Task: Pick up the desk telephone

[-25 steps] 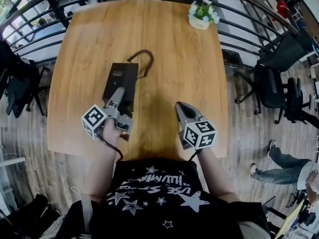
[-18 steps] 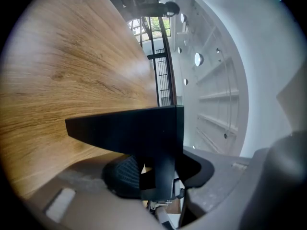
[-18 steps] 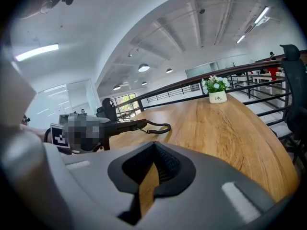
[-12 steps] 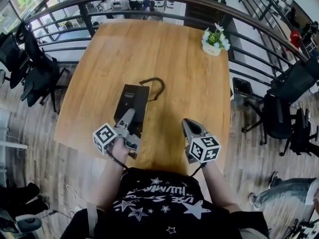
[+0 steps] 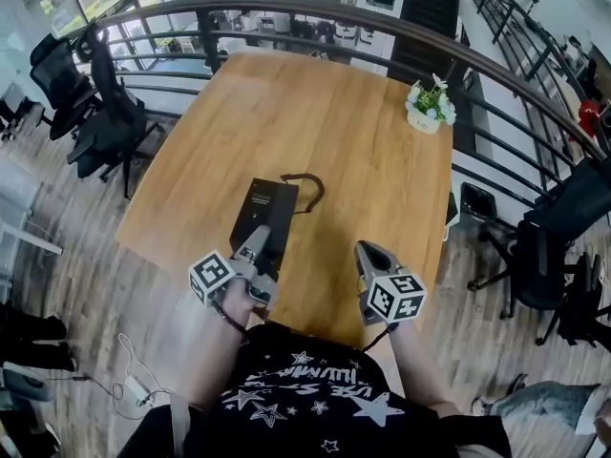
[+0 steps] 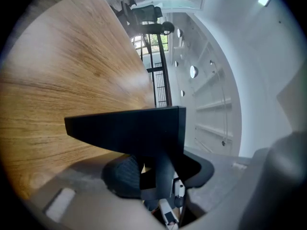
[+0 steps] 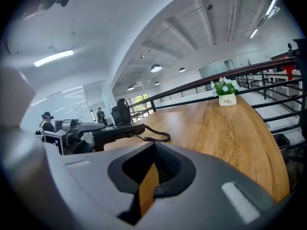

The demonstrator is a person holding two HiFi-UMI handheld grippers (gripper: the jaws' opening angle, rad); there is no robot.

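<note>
Ahead of you: a wooden table with rounded corners. Near its far right corner you see a small plant with white flowers, upright in a white pot. A dark curved railing runs round the table's far side and down your right. To your left, two black office chairs stand on the plank floor. To your right, another black chair stands by the railing. At your lower left, a thin cable lies on the floor. In the right gripper view, round ceiling lamps hang overhead.
</note>
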